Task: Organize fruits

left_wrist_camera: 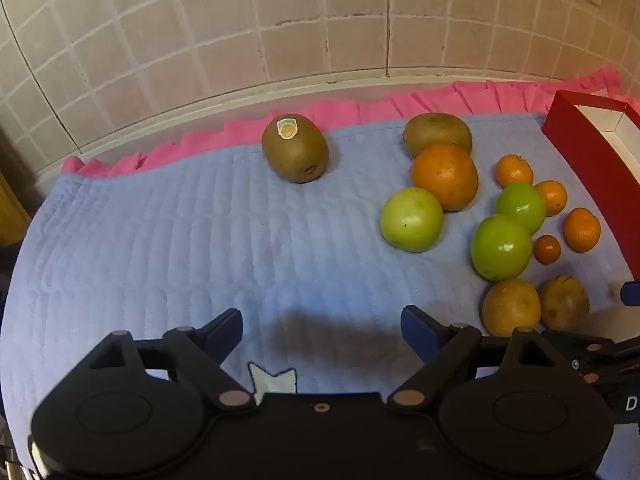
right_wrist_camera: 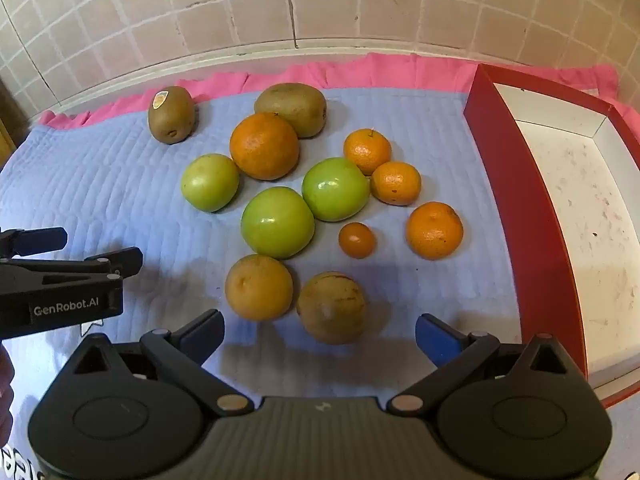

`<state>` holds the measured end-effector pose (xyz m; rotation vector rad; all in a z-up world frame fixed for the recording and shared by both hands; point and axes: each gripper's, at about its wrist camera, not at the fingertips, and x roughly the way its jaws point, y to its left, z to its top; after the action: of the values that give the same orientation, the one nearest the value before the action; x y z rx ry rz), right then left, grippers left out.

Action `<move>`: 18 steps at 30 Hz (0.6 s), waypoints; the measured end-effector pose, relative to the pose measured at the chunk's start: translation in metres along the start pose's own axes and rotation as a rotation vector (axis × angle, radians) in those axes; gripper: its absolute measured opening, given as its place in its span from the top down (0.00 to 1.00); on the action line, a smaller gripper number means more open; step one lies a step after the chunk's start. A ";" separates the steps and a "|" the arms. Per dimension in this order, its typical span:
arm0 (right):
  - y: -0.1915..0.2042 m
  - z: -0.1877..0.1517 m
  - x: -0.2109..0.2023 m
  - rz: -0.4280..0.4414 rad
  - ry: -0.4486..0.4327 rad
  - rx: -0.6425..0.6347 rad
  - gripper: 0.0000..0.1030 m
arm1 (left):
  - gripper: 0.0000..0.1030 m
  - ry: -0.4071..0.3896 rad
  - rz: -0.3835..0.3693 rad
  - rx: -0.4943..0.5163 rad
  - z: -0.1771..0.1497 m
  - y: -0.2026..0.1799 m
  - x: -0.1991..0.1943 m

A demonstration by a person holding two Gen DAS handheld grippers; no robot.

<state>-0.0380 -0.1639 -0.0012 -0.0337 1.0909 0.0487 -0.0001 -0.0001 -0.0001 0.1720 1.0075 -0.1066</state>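
**A:** Left wrist view: my left hand-held gripper (left_wrist_camera: 322,330) hovers jaws apart, gripping nothing, above the quilted blue mat (left_wrist_camera: 160,240). The stickered brown kiwi (left_wrist_camera: 295,147) lies alone, far side.

**B:** Right wrist view: my right hand-held gripper (right_wrist_camera: 318,338) gapes too, near the mottled yellow-brown round fruit (right_wrist_camera: 331,307). Nothing's sorted; I'd grab it for the red-walled white-lined box (right_wrist_camera: 520,208).
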 end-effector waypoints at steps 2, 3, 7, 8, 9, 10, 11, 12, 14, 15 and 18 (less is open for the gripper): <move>0.000 0.001 0.001 -0.007 -0.005 -0.007 0.00 | 0.01 -0.002 -0.005 -0.006 0.000 0.001 0.000; 0.001 0.001 0.001 -0.010 -0.005 -0.009 0.00 | 0.01 -0.002 0.001 -0.002 0.000 0.000 0.000; -0.005 -0.003 -0.001 0.025 -0.014 0.013 0.00 | 0.01 -0.006 -0.003 0.000 -0.001 -0.006 0.001; -0.005 -0.004 -0.002 0.023 -0.018 0.010 0.00 | 0.01 -0.011 -0.009 -0.003 -0.001 -0.004 0.000; -0.005 -0.005 -0.003 0.019 -0.020 0.008 0.00 | 0.01 -0.010 -0.015 -0.006 0.000 -0.002 -0.001; -0.006 -0.004 -0.002 0.018 -0.016 0.010 0.00 | 0.01 -0.010 -0.020 -0.011 0.000 0.000 -0.003; -0.006 -0.003 -0.002 0.018 -0.012 0.012 0.00 | 0.01 -0.012 -0.019 -0.013 0.000 0.001 -0.004; -0.004 -0.001 -0.002 0.017 -0.009 0.014 0.00 | 0.01 -0.014 -0.014 -0.013 0.000 0.003 -0.004; -0.003 -0.001 -0.002 0.013 -0.011 0.011 0.00 | 0.01 -0.008 0.000 -0.003 0.000 -0.002 0.000; -0.002 -0.002 -0.002 0.006 -0.013 0.005 0.00 | 0.01 -0.003 0.000 -0.001 0.000 -0.002 0.001; 0.000 -0.002 -0.003 0.002 -0.019 -0.008 0.00 | 0.01 -0.005 -0.004 -0.003 0.001 -0.002 0.002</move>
<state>-0.0415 -0.1638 0.0005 -0.0398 1.0717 0.0549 0.0015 -0.0020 -0.0010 0.1668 1.0030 -0.1092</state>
